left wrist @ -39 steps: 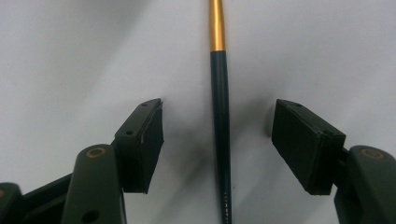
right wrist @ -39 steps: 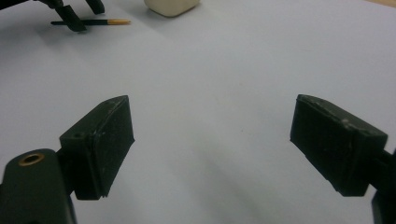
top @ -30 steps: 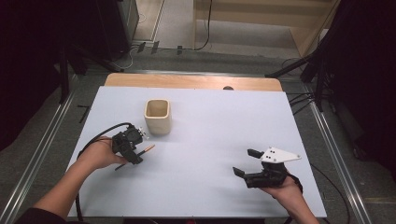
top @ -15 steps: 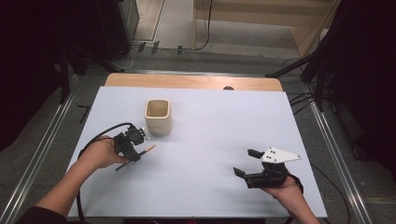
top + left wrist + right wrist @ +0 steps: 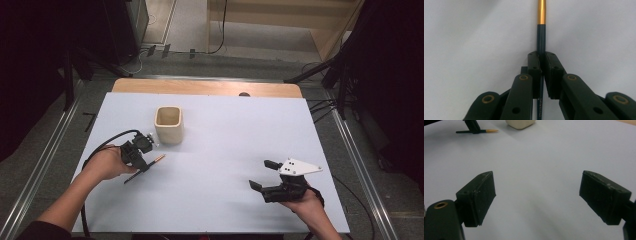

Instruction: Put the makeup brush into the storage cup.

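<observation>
White table (image 5: 215, 200), dark floor around; cream cup (image 5: 169, 124) upright near the far left. Pen (image 5: 541, 47) lies flat just in front of the cup; left gripper (image 5: 141, 156) has just closed, jaws now clamped on the dark barrel, gold end sticking out ahead. Right gripper (image 5: 265, 175) rests well apart, jaws wide, nothing between them. Judgement: lift straight and slowly, keep the clamp firm; tilt gold end down over the cup before letting go.

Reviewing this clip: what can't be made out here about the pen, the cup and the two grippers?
- Pen: the left gripper covers its middle in the left gripper view; both ends run off the picture's edges.
- Cup: its bottom inside is too small to read in the high view.
- Right gripper: jaws wide apart; body cut off below.
</observation>
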Available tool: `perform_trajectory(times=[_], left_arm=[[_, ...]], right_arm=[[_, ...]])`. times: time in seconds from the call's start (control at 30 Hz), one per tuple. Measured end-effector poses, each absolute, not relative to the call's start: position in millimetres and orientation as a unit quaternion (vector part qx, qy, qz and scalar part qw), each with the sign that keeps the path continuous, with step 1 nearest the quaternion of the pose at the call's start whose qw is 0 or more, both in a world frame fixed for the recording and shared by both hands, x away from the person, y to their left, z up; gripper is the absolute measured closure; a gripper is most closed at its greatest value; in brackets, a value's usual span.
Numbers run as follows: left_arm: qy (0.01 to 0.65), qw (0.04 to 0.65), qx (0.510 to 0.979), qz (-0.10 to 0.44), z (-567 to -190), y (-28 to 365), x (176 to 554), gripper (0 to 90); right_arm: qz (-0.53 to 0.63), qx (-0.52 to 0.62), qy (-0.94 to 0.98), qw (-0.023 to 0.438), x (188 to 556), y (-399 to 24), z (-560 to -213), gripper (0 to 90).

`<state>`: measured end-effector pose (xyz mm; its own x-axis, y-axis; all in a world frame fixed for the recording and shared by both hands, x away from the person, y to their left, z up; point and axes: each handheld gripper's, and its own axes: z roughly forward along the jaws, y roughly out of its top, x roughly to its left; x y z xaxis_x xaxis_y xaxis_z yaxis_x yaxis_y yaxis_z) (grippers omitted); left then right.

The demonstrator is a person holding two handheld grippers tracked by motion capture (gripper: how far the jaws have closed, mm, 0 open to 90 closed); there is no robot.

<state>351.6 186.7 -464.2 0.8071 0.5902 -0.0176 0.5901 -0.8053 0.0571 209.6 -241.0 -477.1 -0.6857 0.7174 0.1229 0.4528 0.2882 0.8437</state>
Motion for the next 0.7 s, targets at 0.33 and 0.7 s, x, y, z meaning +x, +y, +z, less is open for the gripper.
perform_trajectory(times=[0.33, 0.7], left_arm=[[0.306, 0.071, 0.949, -0.008, -445, 186, 348, 84.5], [0.313, 0.182, 0.930, -0.065, -418, 191, 343, 84.4]], right_arm=[[0.479, 0.358, 0.788, 0.147, 208, -241, -475, 15.6], [0.491, 0.374, 0.777, 0.120, 210, -241, -473, 18.3]])
